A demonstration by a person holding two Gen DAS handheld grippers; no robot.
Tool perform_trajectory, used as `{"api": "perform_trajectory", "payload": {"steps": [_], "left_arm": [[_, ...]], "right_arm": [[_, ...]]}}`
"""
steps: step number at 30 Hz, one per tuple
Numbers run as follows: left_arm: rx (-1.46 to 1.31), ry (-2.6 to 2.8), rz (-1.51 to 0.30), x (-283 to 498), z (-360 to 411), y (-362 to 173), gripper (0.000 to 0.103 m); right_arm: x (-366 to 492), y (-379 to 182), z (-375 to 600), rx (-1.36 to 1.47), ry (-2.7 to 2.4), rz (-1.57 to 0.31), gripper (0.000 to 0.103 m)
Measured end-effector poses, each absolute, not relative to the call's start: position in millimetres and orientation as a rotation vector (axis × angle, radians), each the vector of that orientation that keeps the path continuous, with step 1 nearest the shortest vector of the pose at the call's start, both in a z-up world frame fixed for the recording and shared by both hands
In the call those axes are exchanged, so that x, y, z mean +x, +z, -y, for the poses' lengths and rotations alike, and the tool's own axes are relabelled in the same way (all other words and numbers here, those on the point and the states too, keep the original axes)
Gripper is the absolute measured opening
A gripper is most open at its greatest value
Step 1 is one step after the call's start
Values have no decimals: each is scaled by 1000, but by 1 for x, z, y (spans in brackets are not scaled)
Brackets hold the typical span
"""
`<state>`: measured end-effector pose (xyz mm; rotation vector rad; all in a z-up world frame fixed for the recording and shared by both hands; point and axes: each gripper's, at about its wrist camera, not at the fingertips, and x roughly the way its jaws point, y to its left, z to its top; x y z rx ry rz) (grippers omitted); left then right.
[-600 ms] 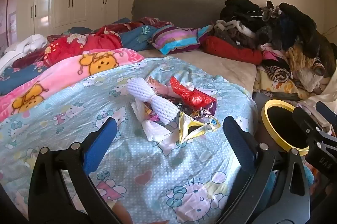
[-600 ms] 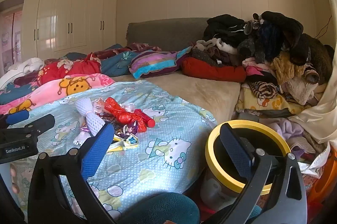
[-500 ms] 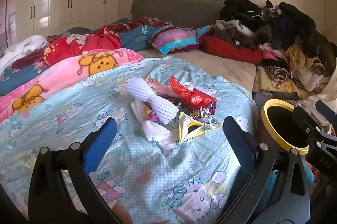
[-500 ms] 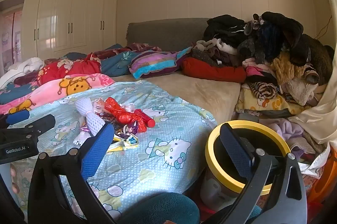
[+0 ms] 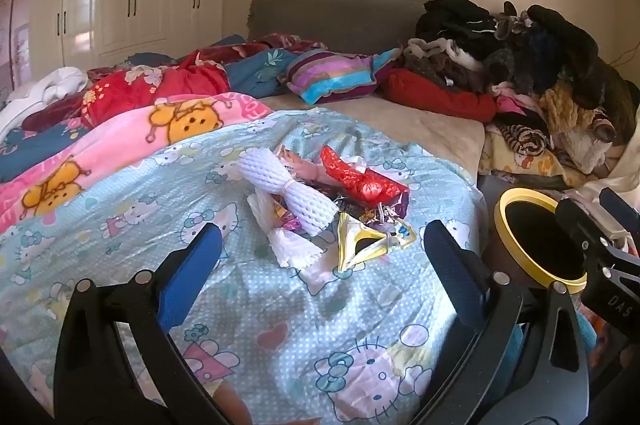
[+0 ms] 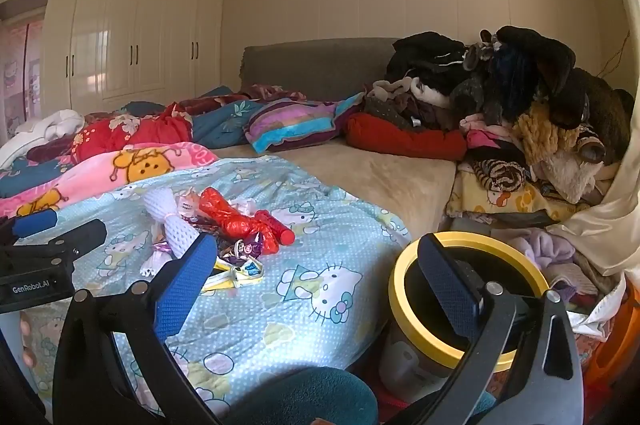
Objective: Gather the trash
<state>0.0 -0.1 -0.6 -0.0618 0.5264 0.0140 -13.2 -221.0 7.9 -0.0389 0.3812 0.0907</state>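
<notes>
Left wrist view shows the left gripper [image 5: 320,257] gaping wide and empty toward the wrapper pile [image 5: 324,205] at twelve o'clock, the yellow-rimmed bin [image 5: 540,237] at three o'clock probably for drops, right gripper [image 6: 316,277] equally wide.

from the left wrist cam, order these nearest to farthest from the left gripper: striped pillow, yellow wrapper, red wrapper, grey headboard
From the left gripper:
1. yellow wrapper, just ahead on the blue quilt
2. red wrapper, behind it in the trash pile
3. striped pillow, mid-bed
4. grey headboard, against the wall

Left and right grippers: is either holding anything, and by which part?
Nothing is held. The left gripper and right gripper both stand open and empty.
</notes>
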Motion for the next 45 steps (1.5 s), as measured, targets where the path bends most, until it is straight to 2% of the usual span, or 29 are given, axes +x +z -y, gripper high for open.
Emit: {"api": "perform_trajectory", "payload": {"steps": [45], "left_arm": [[-71,8,-517,-3,2,6,93]], "right_arm": [[-15,8,221,-47,89,-374,97]]}}
